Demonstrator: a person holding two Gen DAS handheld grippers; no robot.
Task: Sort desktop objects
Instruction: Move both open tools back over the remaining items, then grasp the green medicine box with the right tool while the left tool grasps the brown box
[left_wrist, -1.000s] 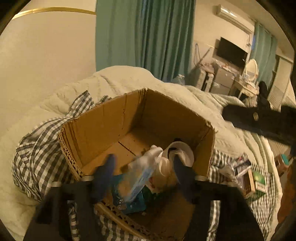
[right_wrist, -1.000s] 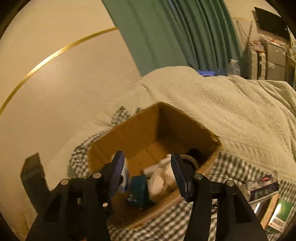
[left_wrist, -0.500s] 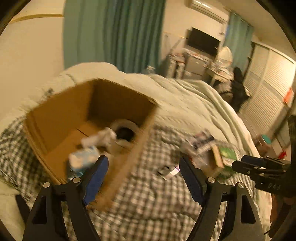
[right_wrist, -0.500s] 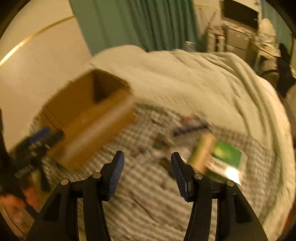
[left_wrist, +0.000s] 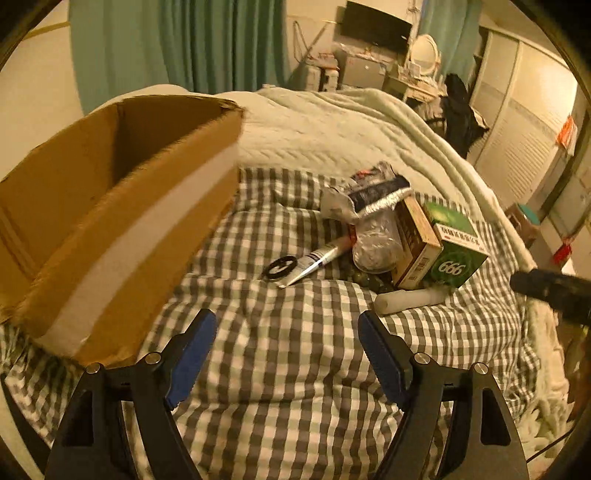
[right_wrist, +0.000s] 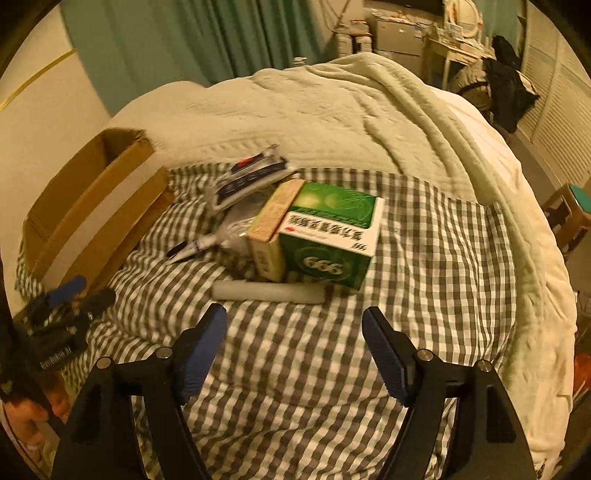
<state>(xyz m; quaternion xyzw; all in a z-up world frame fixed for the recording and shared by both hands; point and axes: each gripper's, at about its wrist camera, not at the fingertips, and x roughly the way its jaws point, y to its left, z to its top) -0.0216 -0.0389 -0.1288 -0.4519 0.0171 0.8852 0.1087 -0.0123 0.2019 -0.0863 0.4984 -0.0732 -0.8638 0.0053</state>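
- Bedroom setting: work surface is a checked cloth (right_wrist: 424, 236) spread over a bed, cardboard box (left_wrist: 110, 206) at its left edge.
- Left gripper (left_wrist: 286, 354): jaws spread wide, nothing between them, above bare cloth just beside the box.
- Right gripper (right_wrist: 293, 349): jaws likewise apart and empty, near the white roll (right_wrist: 267, 291).
- Unsorted pile remains outside the box: green carton (right_wrist: 328, 236), brown carton (left_wrist: 415, 243), tube (left_wrist: 314, 262), black ring (left_wrist: 281, 266), foil packet (left_wrist: 373, 195).
- Box contents cannot be seen; judged partway, several items left.
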